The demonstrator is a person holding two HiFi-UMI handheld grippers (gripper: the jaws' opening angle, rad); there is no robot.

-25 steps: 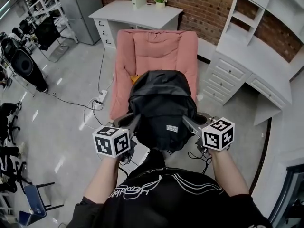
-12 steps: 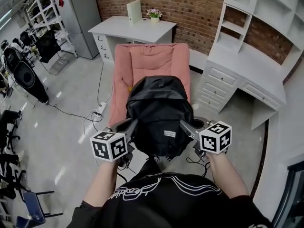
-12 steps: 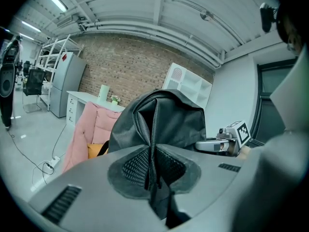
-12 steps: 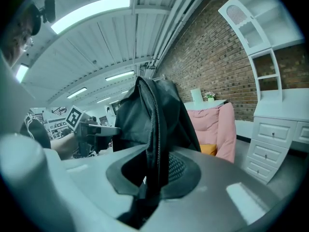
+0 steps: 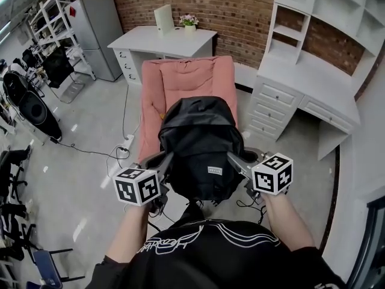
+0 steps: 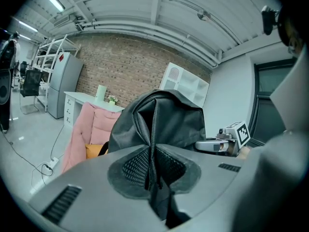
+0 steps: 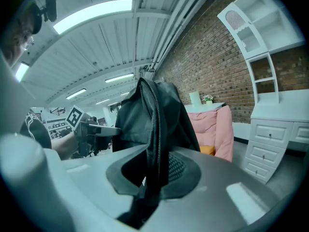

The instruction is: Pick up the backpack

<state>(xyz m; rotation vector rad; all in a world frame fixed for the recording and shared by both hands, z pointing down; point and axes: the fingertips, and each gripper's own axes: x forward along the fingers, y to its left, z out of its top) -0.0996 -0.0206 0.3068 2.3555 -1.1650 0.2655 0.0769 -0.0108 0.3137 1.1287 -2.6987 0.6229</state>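
Note:
A black backpack (image 5: 198, 143) hangs in the air in front of me, above the near end of a pink lounge chair (image 5: 187, 86). My left gripper (image 5: 167, 159) is shut on the bag's left side and my right gripper (image 5: 231, 158) on its right side. In the left gripper view a fold of black fabric with a seam (image 6: 153, 144) is pinched between the jaws. In the right gripper view a zipped edge of the backpack (image 7: 155, 144) is clamped the same way. An orange cushion (image 6: 95, 150) lies on the chair behind the bag.
A white desk (image 5: 161, 41) with a flower pot (image 5: 189, 20) stands against the brick wall beyond the chair. White shelves and drawers (image 5: 289, 95) are at the right. A fridge (image 5: 93, 23), metal racks and black equipment (image 5: 33, 101) line the left. Cables (image 5: 114, 146) trail across the grey floor.
Both grippers have lifted the backpack higher off the chair, and more of the pink seat shows behind it. The jaws have stayed clamped.

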